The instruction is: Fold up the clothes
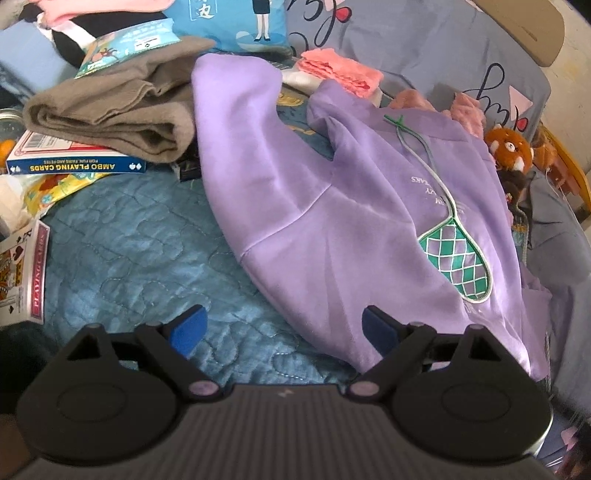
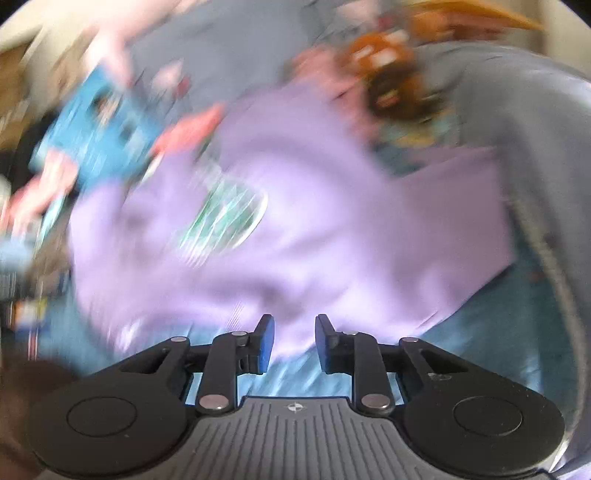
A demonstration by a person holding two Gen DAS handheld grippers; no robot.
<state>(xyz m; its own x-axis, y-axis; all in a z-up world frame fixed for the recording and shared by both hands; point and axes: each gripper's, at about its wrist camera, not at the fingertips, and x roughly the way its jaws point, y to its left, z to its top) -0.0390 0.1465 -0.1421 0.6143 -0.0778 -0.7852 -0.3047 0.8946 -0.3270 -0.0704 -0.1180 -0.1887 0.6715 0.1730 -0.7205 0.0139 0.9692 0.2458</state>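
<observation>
A lilac sweatshirt (image 1: 332, 229) with a green checked print (image 1: 458, 258) lies spread on a blue quilted bed cover (image 1: 129, 251); one sleeve runs up toward the back. My left gripper (image 1: 282, 328) is open and empty, just above the sweatshirt's near hem, its right pad over the fabric edge. The right wrist view is motion-blurred: the same sweatshirt (image 2: 295, 206) fills the middle. My right gripper (image 2: 294, 343) is partly open and empty, its fingertips at the sweatshirt's near edge.
A folded brown garment (image 1: 118, 110) lies at the back left on a playing-card box (image 1: 74, 166). A folded pink cloth (image 1: 340, 72), a blue cushion (image 1: 236, 22) and an orange plush toy (image 1: 509, 147) sit behind the sweatshirt. Loose cards (image 1: 22, 273) lie at the left.
</observation>
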